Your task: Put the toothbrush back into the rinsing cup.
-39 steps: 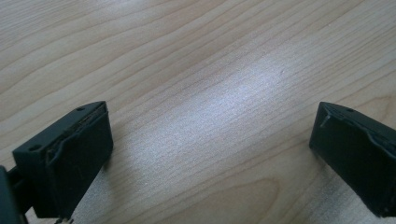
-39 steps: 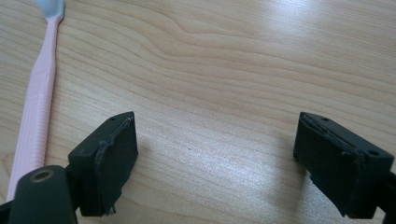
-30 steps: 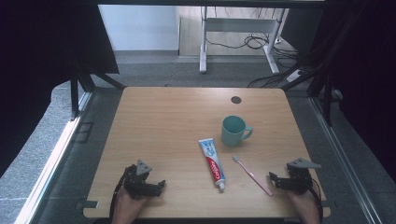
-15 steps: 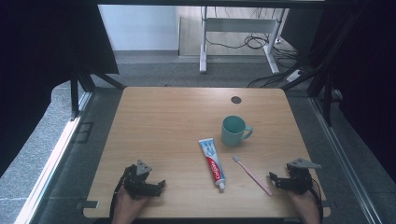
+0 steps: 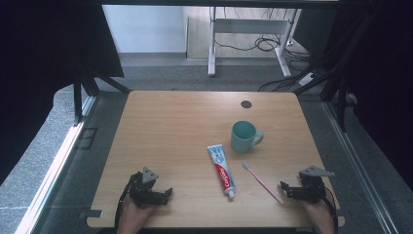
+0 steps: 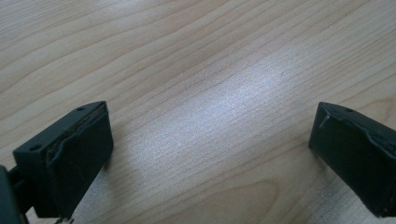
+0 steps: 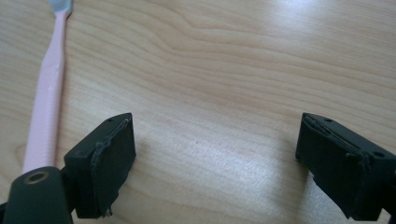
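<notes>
Left gripper (image 5: 168, 194) near table (image 5: 170, 131) front edge, jaws wide, bare wood ahead, right gripper (image 5: 284, 189) wide-jawed (empty) beside pink toothbrush (image 5: 263, 183).

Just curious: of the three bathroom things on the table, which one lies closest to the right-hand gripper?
The pink toothbrush: its handle end lies just beside the right gripper, while the toothpaste tube and green mug sit farther off.

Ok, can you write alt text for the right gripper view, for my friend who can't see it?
The right gripper hangs just above a light wooden table with its two black jaws wide apart and nothing between them. A pink toothbrush lies on the table just outside the jaw at the picture's left, its pale head at the top left corner.
</notes>
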Tool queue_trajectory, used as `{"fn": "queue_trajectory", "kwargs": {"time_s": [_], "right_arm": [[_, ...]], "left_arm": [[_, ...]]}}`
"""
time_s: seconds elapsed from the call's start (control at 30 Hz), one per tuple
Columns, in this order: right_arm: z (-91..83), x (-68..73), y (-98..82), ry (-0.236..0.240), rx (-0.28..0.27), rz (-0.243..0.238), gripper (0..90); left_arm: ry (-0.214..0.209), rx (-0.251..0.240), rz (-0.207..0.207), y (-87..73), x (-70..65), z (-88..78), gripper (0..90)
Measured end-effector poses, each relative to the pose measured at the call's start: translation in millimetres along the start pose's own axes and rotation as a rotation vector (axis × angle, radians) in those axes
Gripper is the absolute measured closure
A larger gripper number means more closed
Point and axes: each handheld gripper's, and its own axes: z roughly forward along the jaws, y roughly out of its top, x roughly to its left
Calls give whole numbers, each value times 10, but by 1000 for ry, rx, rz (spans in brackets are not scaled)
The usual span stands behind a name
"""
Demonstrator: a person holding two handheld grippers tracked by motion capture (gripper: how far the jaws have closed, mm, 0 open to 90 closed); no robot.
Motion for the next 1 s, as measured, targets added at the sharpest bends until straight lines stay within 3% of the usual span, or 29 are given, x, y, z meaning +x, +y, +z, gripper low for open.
{"fn": "queue_trajectory", "kwargs": {"time_s": [0.67, 1.0], "right_arm": [[-127, 82, 78, 58, 36, -12, 89], [-156, 122, 181, 89, 81, -42, 98]], "left_arm": [[1, -1, -3, 2, 0, 3, 0], [2, -1, -4, 3, 1, 4, 0]]}}
